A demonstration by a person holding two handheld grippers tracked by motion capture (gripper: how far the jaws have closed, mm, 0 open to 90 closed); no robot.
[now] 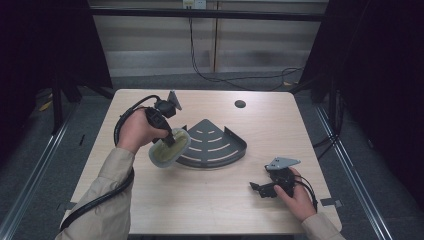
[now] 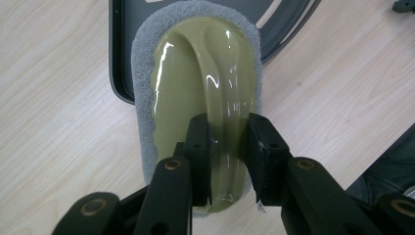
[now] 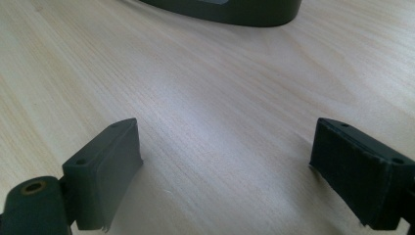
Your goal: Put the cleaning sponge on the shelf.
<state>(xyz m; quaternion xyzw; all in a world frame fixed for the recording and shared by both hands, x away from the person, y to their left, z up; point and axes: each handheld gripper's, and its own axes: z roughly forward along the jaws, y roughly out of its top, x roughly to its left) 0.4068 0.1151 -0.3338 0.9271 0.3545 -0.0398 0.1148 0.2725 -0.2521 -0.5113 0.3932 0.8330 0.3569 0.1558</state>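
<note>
The scrubbing pad (image 2: 195, 93) is oval, with a glossy olive-green plastic back, a raised central grip ridge and a grey abrasive fleece border. The left gripper (image 2: 229, 147) pinches that ridge between its jaws. The pad sits over the left edge of the dark slotted corner rack (image 1: 220, 145), left of centre on the table (image 1: 200, 200). The right gripper (image 3: 225, 171) rests near right, jaws spread, holding nothing.
</note>
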